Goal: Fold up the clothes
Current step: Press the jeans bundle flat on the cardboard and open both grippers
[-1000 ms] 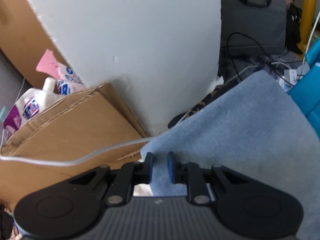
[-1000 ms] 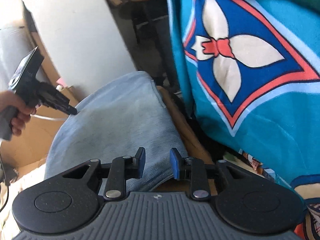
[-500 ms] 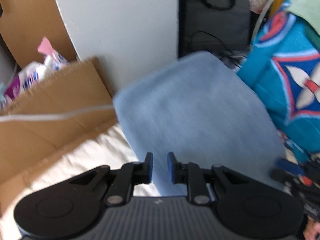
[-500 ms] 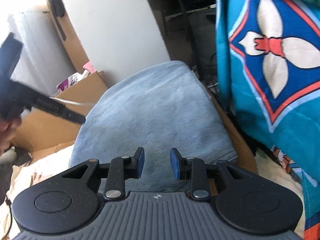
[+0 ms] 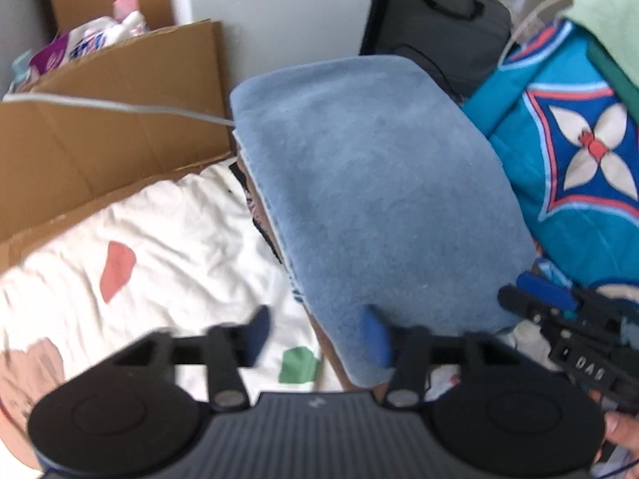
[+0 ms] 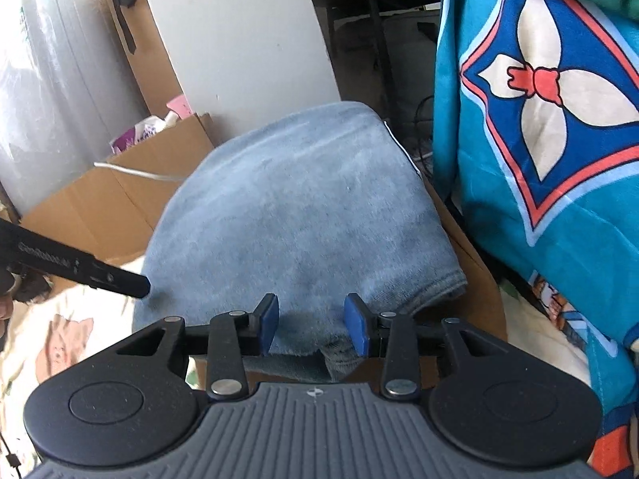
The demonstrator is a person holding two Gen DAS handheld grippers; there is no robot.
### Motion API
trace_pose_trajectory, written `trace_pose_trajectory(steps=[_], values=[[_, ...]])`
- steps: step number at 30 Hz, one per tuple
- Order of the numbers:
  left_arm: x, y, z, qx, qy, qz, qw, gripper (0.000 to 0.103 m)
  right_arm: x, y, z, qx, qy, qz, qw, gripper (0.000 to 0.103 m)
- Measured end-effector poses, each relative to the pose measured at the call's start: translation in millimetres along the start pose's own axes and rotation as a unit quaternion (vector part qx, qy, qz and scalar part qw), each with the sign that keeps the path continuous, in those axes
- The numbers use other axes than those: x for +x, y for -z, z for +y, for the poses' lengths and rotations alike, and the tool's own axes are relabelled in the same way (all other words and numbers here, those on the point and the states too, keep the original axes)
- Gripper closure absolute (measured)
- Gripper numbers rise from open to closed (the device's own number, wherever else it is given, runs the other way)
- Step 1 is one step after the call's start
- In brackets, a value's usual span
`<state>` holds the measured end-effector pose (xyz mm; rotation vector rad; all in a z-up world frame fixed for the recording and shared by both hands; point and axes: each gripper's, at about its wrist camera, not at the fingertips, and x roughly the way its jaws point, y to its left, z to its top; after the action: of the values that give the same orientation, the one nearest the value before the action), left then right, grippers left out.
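Observation:
A folded blue cloth [image 5: 379, 199] lies on top of a pile, its left edge overhanging a white sheet [image 5: 167, 247]. My left gripper [image 5: 317, 333] hovers at the cloth's near-left corner. Its jaws are opening, and the corner lies against the right finger [image 5: 375, 337] without being pinched. In the right wrist view the same blue cloth [image 6: 303, 219] fills the middle. My right gripper [image 6: 312, 321] sits at its near edge with jaws opening; the cloth's hem lies between the pads, not pressed. The left gripper [image 6: 135, 284] shows there at the cloth's left edge.
A cardboard box [image 5: 120, 147] with packets and a grey cable [image 5: 120, 105] stands to the left. A teal patterned blanket [image 5: 579, 151] hangs on the right. A white panel [image 6: 239, 40] and a dark bag [image 5: 439, 20] are behind. The right gripper [image 5: 535, 299] and a hand [image 5: 623, 431] show at the cloth's right corner.
My left gripper swept from the cloth's far-left corner back to its near-left corner and its jaws spread apart. The right gripper's jaws widened and it edged closer to the cloth's hem.

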<state>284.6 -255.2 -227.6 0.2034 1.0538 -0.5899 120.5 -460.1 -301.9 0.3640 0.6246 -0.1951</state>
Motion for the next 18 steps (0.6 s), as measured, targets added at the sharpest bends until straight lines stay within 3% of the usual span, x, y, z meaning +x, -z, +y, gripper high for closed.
trace_pose_trajectory(steps=[9, 12, 14, 18], values=[[23, 20, 16, -0.081, 0.088, -0.007, 0.9928, 0.038, -7, 4, -2, 0.010, -0.001, 0.006, 1.000, 0.059], [27, 26, 24, -0.102, 0.120, -0.004, 0.9875, 0.047, -8, 6, -4, 0.013, -0.002, 0.009, 1.000, 0.059], [26, 29, 28, -0.109, 0.139, 0.002, 0.9843, 0.061, -9, 8, -6, 0.020, -0.002, 0.012, 1.000, 0.059], [20, 34, 34, -0.114, 0.152, 0.000, 0.9818, 0.070, -9, 13, -10, 0.031, -0.004, 0.018, 0.999, 0.058]])
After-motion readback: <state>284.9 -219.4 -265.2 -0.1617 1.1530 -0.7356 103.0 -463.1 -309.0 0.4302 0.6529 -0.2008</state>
